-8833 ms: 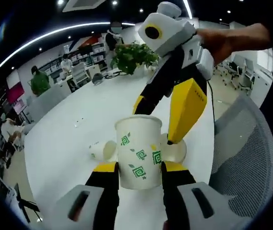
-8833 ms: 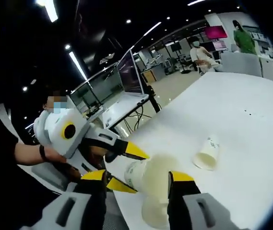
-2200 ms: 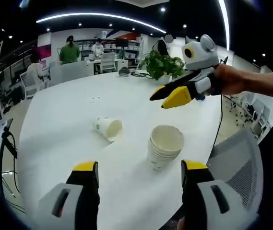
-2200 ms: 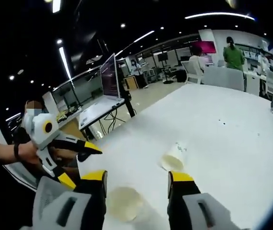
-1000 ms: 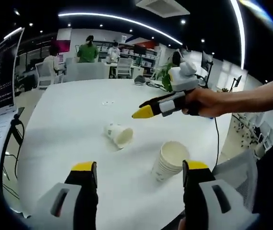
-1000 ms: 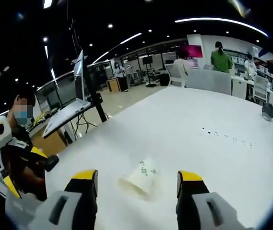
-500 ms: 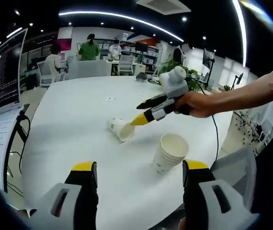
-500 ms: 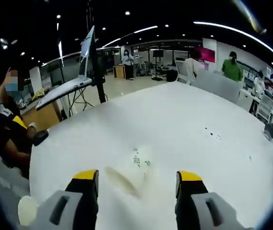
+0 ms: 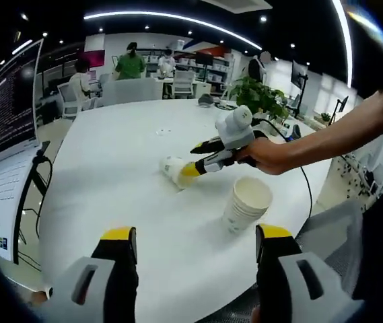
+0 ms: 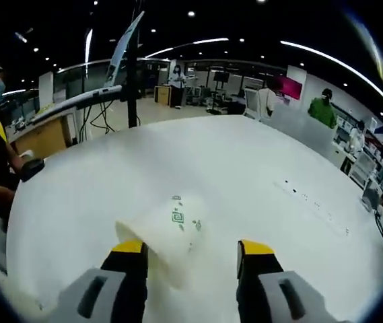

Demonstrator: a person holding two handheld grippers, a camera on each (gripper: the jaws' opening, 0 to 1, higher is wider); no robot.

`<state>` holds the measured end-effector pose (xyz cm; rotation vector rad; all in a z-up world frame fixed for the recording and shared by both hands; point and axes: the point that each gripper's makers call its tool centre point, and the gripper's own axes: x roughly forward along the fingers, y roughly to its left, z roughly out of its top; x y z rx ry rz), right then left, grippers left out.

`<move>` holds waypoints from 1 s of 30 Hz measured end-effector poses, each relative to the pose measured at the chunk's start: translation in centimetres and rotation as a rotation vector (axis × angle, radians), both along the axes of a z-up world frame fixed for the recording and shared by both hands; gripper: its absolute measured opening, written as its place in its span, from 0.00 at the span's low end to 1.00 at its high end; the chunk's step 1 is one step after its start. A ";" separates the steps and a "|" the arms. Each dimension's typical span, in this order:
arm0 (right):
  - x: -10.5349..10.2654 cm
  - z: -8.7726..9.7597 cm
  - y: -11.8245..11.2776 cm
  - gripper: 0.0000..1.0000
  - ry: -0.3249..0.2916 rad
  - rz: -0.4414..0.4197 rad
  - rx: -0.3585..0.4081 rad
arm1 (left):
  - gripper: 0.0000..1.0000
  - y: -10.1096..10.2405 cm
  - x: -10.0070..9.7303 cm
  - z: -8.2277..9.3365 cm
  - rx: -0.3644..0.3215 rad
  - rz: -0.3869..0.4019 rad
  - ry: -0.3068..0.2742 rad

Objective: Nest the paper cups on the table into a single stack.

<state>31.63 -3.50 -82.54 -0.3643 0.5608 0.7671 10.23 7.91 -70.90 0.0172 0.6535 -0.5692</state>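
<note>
Right gripper view: right gripper [image 10: 191, 259] wide, straddling toppled cup [image 10: 161, 235] on table [image 10: 258, 168]. Left gripper view: left gripper [image 9: 194, 247] wide, empty; stack [image 9: 247, 204] at two o'clock. Best closed gently mid-wall, avoiding crushing paper, then lifted, turned upright.

potted plant [image 9: 262, 96], monitor [image 9: 6, 108]

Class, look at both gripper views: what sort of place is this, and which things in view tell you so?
Most likely an open-plan office. A large white table stands among office chairs, a big monitor sits on a neighbouring desk, shelving lines the far wall, and people work in the background.
</note>
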 end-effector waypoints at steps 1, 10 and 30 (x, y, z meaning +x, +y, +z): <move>0.1 0.0 0.2 0.49 -0.005 0.003 0.003 | 0.70 0.0 -0.1 0.0 0.001 0.002 0.001; 1.6 -0.1 1.1 0.00 -0.027 -0.009 0.034 | 0.69 0.0 -0.1 -0.4 0.007 0.019 0.018; 0.5 4.6 -6.3 0.00 0.012 -0.105 0.088 | 0.69 -1.7 2.0 0.6 0.014 -0.075 -0.006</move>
